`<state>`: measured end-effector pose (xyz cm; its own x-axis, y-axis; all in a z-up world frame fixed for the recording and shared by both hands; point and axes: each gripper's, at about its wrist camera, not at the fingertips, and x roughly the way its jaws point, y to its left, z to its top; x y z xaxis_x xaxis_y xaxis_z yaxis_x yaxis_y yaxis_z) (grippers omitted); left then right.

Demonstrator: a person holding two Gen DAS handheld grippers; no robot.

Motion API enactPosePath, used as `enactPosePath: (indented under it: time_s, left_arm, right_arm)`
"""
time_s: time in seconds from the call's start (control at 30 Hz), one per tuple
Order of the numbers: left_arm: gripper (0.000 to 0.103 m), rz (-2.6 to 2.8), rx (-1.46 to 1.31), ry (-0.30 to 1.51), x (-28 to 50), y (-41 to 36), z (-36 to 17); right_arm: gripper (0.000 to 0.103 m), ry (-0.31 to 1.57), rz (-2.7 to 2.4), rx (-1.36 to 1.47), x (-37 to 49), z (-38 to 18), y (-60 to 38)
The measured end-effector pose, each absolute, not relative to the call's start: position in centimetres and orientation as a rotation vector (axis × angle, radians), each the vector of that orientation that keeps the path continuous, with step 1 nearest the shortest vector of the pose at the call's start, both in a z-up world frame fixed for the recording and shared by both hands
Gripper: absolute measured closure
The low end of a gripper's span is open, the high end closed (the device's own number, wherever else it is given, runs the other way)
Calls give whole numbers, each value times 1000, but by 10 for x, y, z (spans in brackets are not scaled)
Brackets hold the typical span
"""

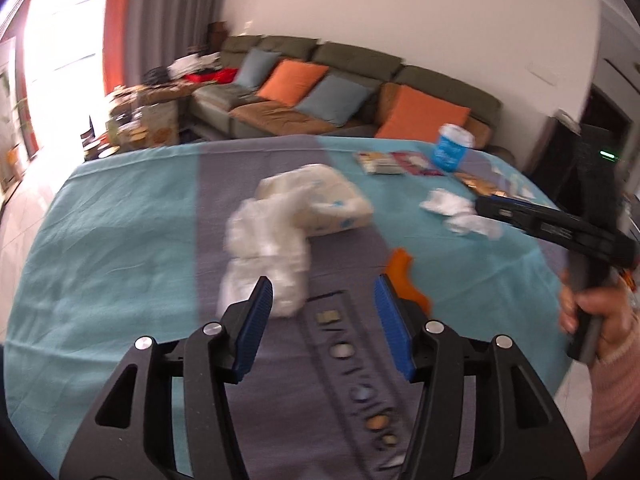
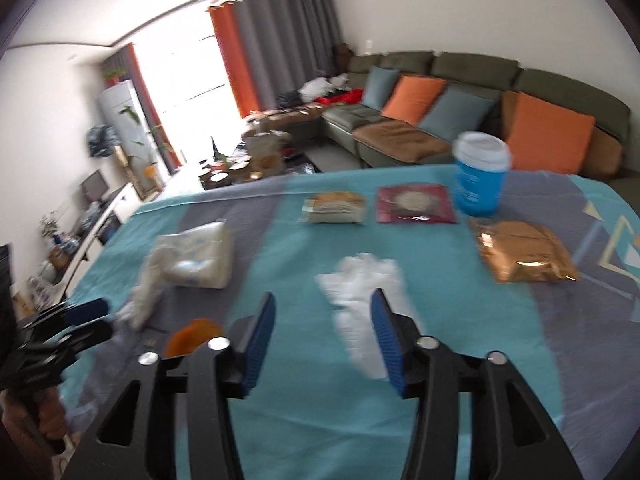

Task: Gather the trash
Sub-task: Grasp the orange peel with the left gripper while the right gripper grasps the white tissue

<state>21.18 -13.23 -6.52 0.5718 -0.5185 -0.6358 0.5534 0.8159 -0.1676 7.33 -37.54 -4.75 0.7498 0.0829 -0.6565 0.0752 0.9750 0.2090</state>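
A table under a teal and grey cloth (image 1: pixel 120 240) carries the trash. My left gripper (image 1: pixel 324 300) is open with nothing between its fingers. A crumpled white tissue (image 1: pixel 264 256) lies just ahead of its left finger and trails from a soft tissue pack (image 1: pixel 320 196). An orange scrap (image 1: pixel 404 276) lies by its right finger. My right gripper (image 2: pixel 324 312) is open over bare cloth. A second crumpled tissue (image 2: pixel 364 288) lies ahead of it, partly behind its right finger. The left wrist view shows this gripper (image 1: pixel 486 208) from the side, beside that tissue (image 1: pixel 456 208).
Toward the far edge stand a blue cup with a white lid (image 2: pixel 480 180), a gold foil packet (image 2: pixel 520 256), a dark red packet (image 2: pixel 416 204) and a biscuit packet (image 2: pixel 334 208). A sofa with orange and grey cushions (image 2: pixel 440 112) runs behind the table. A hand in a pink sleeve (image 1: pixel 604 320) holds the right gripper.
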Motion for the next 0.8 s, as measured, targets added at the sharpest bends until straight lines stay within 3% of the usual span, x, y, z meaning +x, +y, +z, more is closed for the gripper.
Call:
enactPosePath:
  time_s: [0.3,0.4,0.53,0.8]
  left_arm:
    - [58,-756,91,822,206,-185,-82]
    - [67,-760,68,874,213,-194,-92]
    - [74,-755,30,924,222,-196,-100]
    - [84,-748,9,939,224,-194,-104]
  right_arm:
    - [54,794,15,257,92,-69,-396]
    - [70,802,30,262,93,-72,-396]
    - [83,784,43,278,89,-68,-397]
    - [88,743,100,292,77,-58,-388]
